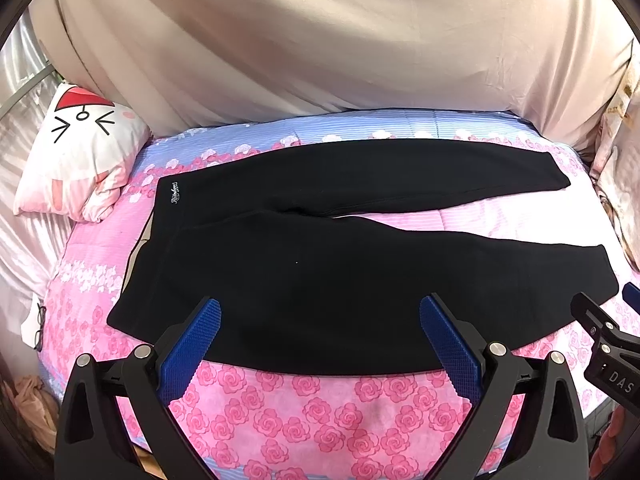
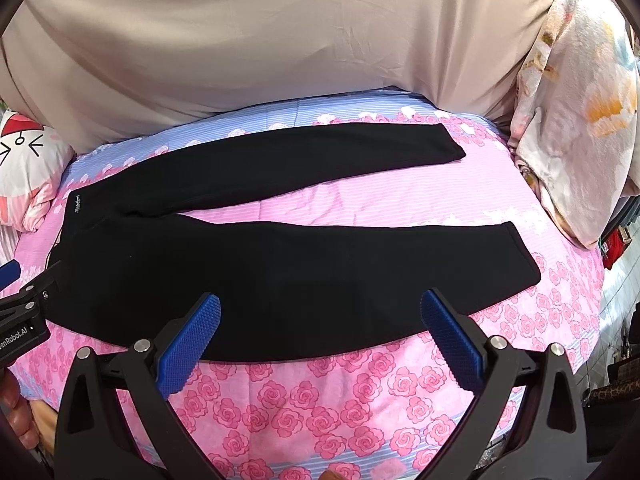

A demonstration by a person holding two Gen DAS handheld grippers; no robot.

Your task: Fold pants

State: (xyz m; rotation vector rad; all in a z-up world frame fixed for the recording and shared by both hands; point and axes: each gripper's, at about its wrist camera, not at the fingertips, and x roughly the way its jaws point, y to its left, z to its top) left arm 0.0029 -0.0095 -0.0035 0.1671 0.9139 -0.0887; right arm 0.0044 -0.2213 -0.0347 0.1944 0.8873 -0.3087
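Note:
Black pants (image 1: 320,280) lie flat on a pink rose-print bedspread (image 1: 320,412), waistband to the left, both legs spread out to the right. A small white logo (image 1: 175,192) marks the waistband. My left gripper (image 1: 320,312) is open, hovering over the near leg close to its front edge. In the right wrist view the same pants (image 2: 280,272) show, and my right gripper (image 2: 320,310) is open above the near leg's front edge. Neither gripper holds cloth. Each gripper's black body shows at the edge of the other's view: the right gripper's body (image 1: 608,344) and the left gripper's body (image 2: 24,312).
A white cartoon-face pillow (image 1: 80,152) lies at the bed's left end. A beige sheet (image 1: 320,40) hangs behind the bed. A floral blanket (image 2: 576,112) is piled at the right end. Eyeglasses (image 1: 39,326) rest at the left edge. A person's fingers (image 2: 16,412) grip the handle.

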